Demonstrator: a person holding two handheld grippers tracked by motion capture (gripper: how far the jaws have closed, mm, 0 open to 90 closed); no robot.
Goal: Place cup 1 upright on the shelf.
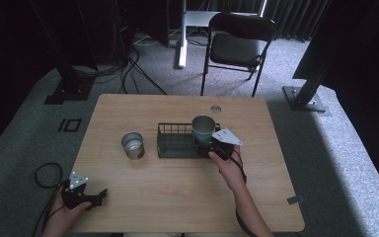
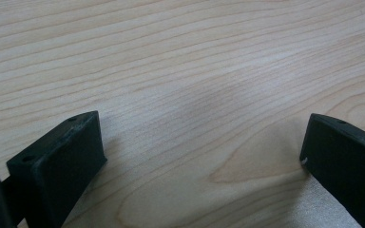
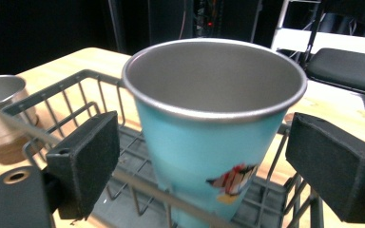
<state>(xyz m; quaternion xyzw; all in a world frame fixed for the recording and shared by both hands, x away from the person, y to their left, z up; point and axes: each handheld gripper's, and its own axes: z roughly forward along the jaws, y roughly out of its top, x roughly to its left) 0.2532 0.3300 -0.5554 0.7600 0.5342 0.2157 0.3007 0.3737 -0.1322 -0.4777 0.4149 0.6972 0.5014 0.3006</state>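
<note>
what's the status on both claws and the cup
Right claw open, jaws either side of the blue cup, not gripping. Cup upright in the wire basket. Left claw open, empty over the table. Basket rail crosses before the cup.

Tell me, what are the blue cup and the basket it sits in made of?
The blue cup looks like metal: its inside and rolled rim are dull silver-grey, while the outside seems painted or wrapped in glossy blue with a small picture. The basket looks like thin metal wire with a dark, matte coating, made of slim straight rods joined in a grid. The right gripper has its jaws open beside the cup.
</note>
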